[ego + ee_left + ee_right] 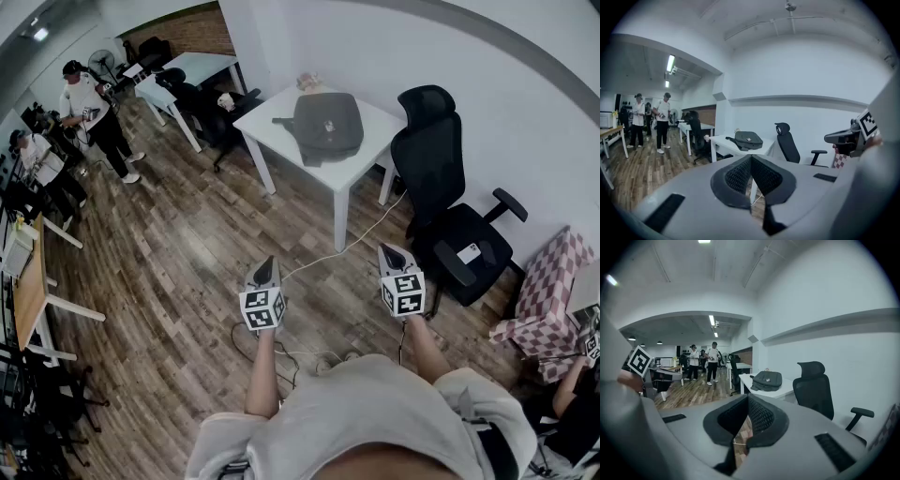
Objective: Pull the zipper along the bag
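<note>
A dark grey bag lies flat on a white table well ahead of me; its zipper is too small to make out. The bag also shows in the left gripper view and, as the bag, in the right gripper view. My left gripper hangs over the wooden floor, far short of the table, shut with nothing between its jaws. My right gripper is level with it to the right, also shut and empty. In both gripper views the jaw tips meet.
A black office chair stands right of the table. A white cable runs across the floor from under the table. Two people stand at the far left beside desks. A chequered pink cloth lies at the right.
</note>
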Demonstrator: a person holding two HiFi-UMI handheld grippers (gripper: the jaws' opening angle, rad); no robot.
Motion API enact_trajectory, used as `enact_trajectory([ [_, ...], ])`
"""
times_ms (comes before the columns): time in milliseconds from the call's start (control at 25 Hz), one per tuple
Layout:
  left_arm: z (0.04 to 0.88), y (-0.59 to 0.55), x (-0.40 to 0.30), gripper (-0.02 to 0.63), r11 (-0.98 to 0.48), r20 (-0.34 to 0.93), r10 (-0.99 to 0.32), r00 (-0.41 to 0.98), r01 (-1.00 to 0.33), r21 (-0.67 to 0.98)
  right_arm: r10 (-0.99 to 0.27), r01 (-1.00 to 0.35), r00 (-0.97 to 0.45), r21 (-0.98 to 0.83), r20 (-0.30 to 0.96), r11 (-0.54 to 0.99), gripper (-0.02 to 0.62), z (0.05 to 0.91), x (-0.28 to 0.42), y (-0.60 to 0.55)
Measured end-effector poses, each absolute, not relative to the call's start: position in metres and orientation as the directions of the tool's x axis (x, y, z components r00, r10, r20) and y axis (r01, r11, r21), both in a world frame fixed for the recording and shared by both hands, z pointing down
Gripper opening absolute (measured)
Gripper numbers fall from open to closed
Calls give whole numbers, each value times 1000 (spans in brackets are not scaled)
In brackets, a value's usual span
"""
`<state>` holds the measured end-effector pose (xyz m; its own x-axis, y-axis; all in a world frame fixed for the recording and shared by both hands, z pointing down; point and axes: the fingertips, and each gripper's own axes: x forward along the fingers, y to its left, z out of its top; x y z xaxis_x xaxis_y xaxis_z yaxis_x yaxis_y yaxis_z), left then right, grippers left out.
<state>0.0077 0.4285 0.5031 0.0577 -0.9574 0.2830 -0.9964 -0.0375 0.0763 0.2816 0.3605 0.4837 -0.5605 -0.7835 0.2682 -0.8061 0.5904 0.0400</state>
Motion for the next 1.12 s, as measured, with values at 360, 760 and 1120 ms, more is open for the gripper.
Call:
enact_trajectory([
  [360, 507, 433, 37, 26, -43, 290, -955, 63, -996, 75, -775, -800, -570, 34, 271, 600, 14, 489, 302, 361],
  [760, 516, 433, 51, 26, -27, 310, -949, 48, -997, 72, -758, -789, -583, 20, 292, 614, 14, 506, 315, 359],
  [1120, 527, 391, 36, 26, -27, 315, -948, 52, -996, 84, -758, -784, -578, 54, 302, 619, 14, 513, 294, 319],
])
